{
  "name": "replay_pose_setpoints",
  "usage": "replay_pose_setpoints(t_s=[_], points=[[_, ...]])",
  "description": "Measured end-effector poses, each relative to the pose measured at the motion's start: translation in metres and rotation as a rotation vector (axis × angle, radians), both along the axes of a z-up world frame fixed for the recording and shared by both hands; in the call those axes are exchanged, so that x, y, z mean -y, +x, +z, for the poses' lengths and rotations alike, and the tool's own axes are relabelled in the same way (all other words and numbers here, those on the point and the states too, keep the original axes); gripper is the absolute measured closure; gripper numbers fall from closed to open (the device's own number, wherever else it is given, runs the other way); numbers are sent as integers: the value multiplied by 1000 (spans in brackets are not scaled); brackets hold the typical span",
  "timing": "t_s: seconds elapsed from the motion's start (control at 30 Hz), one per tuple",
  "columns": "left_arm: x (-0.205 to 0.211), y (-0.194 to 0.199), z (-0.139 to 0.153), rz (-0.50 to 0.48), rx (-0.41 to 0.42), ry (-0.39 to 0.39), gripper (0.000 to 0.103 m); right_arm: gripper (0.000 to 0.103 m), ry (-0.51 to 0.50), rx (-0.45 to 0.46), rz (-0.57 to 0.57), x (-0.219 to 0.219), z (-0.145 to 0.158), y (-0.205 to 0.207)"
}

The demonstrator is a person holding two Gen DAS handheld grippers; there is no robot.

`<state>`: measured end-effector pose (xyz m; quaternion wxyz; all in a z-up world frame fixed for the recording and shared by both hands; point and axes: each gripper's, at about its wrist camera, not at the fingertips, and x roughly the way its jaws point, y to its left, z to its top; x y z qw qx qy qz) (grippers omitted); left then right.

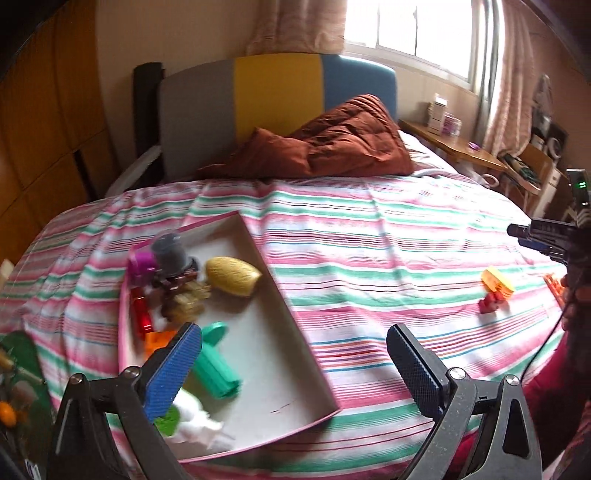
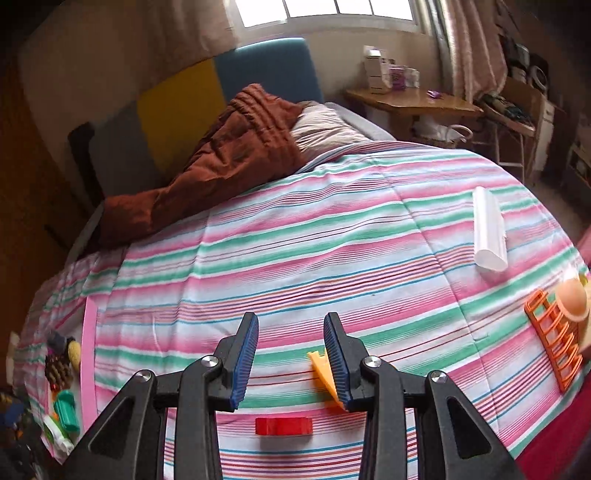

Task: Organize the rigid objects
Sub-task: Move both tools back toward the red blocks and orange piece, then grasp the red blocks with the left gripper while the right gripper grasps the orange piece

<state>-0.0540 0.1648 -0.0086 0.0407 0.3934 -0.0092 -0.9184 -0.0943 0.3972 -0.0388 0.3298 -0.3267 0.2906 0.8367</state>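
Our left gripper [image 1: 293, 365] stands wide and empty over the pink-rimmed tray [image 1: 314, 373], the green cylinder [image 1: 216, 363] loose at its nine o'clock. Our right gripper [image 2: 290, 354] is narrow with nothing between the pads; the yellow piece [image 2: 320, 371] lies under its three-o'clock pad, the red block [image 2: 282, 425] at six o'clock. Risk: the soft striped bedspread [image 2: 332, 251] could let pieces tip or slide when nudged. We can read no writing anywhere.

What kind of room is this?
Most likely a bedroom: there's a bed with a striped bedspread, a rust-brown quilt bunched against the colourful headboard, and a curtained window.
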Motion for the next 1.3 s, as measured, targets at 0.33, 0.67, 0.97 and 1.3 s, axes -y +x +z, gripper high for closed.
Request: replay_pose_setpoints(t_s=[0.33,0.67,0.97,1.3], points=[[-93,-44,-38,-242,122,10,3,64,-152,-225,-170,-27,-6,40],[-179,-83,-67,-457,248,101,30,62,-149,-232,-162,-26,-6,39],[-221,-110,-90,-442,331,206,29,62,-173,-255,-162,-29,-7,42],[-232,-123,-103,-439,323,232,55,62,-171,-232,-156,-28,-8,38]])
